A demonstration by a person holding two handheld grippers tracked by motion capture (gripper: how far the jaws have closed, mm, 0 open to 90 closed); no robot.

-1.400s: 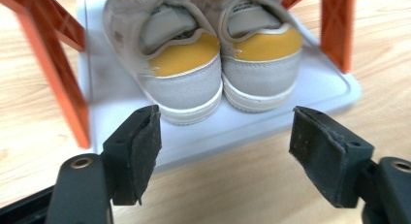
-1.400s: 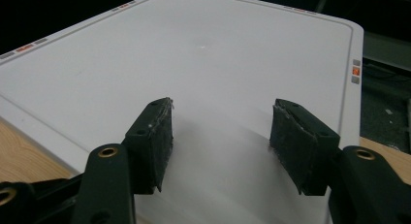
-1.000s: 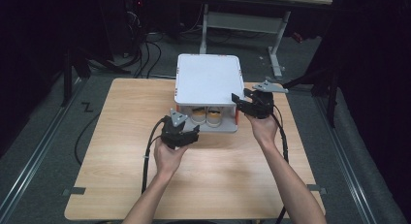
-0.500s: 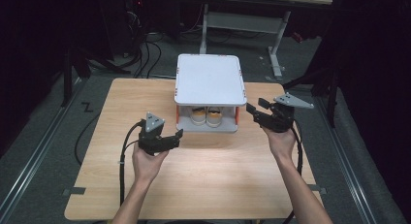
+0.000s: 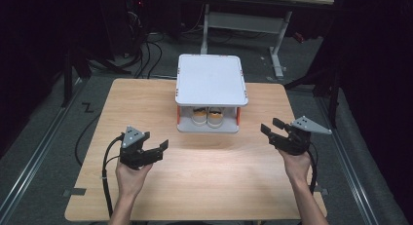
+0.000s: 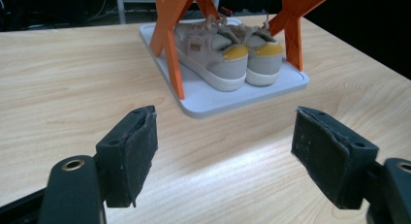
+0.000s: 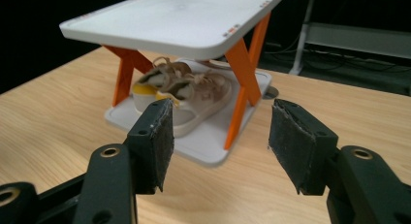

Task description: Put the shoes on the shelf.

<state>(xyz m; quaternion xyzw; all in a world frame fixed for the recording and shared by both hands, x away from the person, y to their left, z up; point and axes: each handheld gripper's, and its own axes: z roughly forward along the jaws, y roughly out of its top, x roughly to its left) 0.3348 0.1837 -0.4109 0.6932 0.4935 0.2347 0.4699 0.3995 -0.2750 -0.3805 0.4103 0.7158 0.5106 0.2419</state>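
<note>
We see the pair of shoes [image 6: 228,52] on the lower tray of the rack [image 5: 210,79], ahead of both tongs and between them. The left gripper [image 6: 225,153] and the right gripper [image 7: 220,146] stand apart, holding nothing. The shoes look light and soft; we judge the firm heel the best place to hold.

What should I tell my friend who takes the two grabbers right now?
Left gripper: open, holding nothing, over the table left of the rack.
Right gripper: open, holding nothing, right of the rack.
The pair of shoes sits side by side on the bottom tray of the small shoe rack, heels toward you.
Done: shoes are on the rack.
Left: probably nothing for the shoes; the top shelf is bare.
</note>
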